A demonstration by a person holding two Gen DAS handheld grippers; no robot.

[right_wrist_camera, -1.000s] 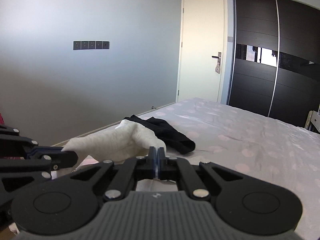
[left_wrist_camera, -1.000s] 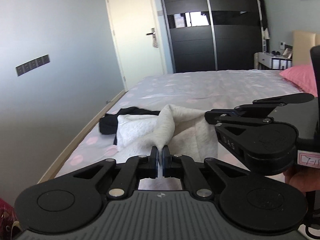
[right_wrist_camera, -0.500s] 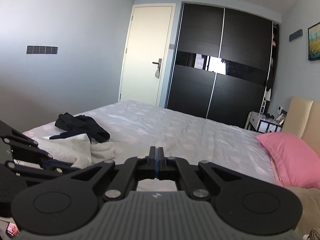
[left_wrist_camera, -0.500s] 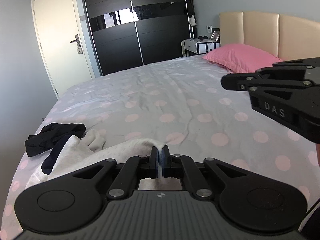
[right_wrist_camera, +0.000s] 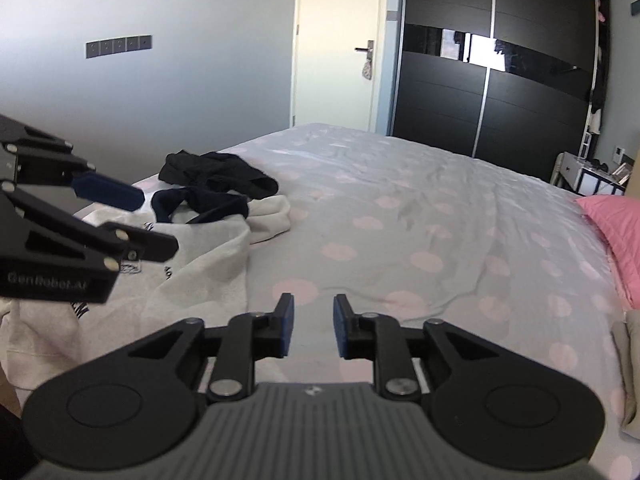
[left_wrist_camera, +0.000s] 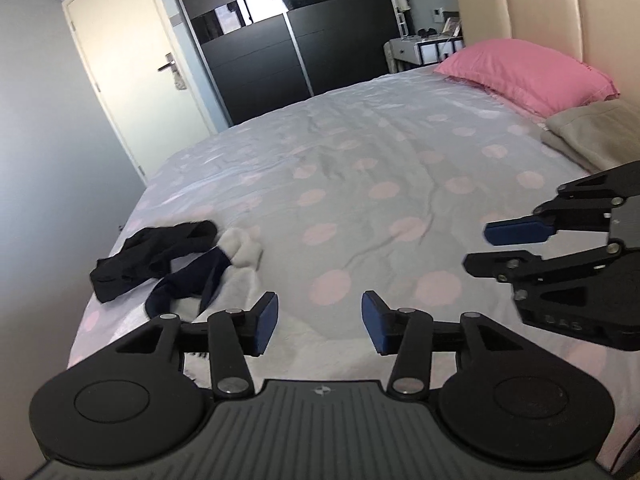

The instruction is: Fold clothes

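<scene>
A light grey sweatshirt with a dark navy collar (right_wrist_camera: pixel 208 276) lies spread on the bed's near left corner; it also shows in the left wrist view (left_wrist_camera: pixel 244 252). A black garment (right_wrist_camera: pixel 216 172) lies crumpled just beyond it, and shows in the left wrist view (left_wrist_camera: pixel 152 256) too. My left gripper (left_wrist_camera: pixel 318 322) is open and empty above the sweatshirt's right edge. My right gripper (right_wrist_camera: pixel 312 326) is open and empty over the bedsheet, just right of the sweatshirt. Each gripper shows in the other's view, the left (right_wrist_camera: pixel 120 216) and the right (left_wrist_camera: pixel 504 248).
The bed (left_wrist_camera: pixel 380 184) has a grey sheet with pink dots. A pink pillow (left_wrist_camera: pixel 524 72) and a folded beige cloth (left_wrist_camera: pixel 592 132) lie at the headboard end. A black wardrobe (right_wrist_camera: pixel 496 68), a white door (right_wrist_camera: pixel 340 44) and a bedside table (right_wrist_camera: pixel 588 174) stand beyond.
Both grippers were shut, the left on the sweatshirt's fabric; now both are open and the sweatshirt lies flat on the bed. Both views have swung down toward the sheet.
</scene>
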